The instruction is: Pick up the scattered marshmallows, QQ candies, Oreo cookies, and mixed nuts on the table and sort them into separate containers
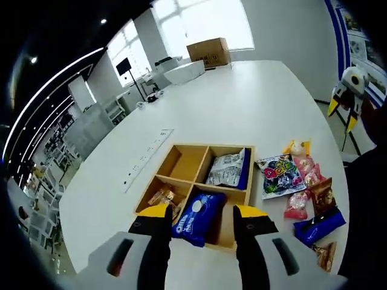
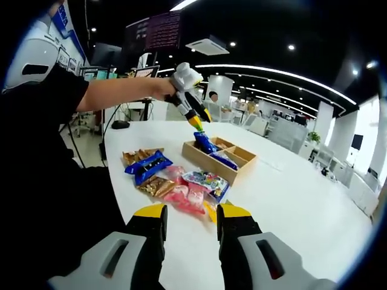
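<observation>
Left gripper view: my left gripper (image 1: 201, 212) hangs over the wooden tray (image 1: 179, 160), jaws apart, gripping nothing. The Oreo pack (image 1: 195, 219) lies tilted on the tray's near wall, half in its compartment, prob. just dropped there. A silver pack (image 1: 228, 168) sits in the far-right compartment.

Right gripper view: my right gripper (image 2: 190, 211) waits near the unsorted pile (image 2: 181, 184) beside the tray, jaws apart, nothing held, ready for the next pick.

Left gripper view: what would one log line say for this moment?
left tool: open above Oreo pack in wooden tray | right tool: open, empty | snack pile: unsorted
</observation>
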The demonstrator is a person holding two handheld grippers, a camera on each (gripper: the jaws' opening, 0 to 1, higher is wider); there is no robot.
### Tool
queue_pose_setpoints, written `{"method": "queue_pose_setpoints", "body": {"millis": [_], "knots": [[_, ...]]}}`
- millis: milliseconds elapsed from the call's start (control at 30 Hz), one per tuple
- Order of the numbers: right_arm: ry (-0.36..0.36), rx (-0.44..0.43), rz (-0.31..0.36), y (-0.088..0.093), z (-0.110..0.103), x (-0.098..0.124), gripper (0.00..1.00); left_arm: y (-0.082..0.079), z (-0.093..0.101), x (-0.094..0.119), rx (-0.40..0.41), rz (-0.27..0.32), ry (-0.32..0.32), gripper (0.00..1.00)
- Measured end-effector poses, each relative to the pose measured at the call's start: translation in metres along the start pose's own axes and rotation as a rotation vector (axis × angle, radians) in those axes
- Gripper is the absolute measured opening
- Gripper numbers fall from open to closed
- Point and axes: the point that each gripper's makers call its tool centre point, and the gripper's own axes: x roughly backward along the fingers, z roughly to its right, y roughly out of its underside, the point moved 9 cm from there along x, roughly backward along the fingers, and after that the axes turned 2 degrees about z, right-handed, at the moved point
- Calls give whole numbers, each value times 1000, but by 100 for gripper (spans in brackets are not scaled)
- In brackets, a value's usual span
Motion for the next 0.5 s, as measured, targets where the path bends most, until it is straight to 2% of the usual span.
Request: {"method": "queue_pose_setpoints", "body": {"millis": [333, 400, 433, 500], "knots": [[11, 34, -34, -6, 2, -2, 30, 5, 5, 29, 69, 76, -9, 46], [12, 41, -38, -7, 1, -2, 30, 7, 5, 34, 56, 67, -42, 46], [11, 42, -38, -7, 1, -2, 30, 9, 5, 37, 19, 51, -67, 46], [12, 42, -40, -8, 1, -3, 29, 10, 6, 39, 15, 48, -68, 46]]}}
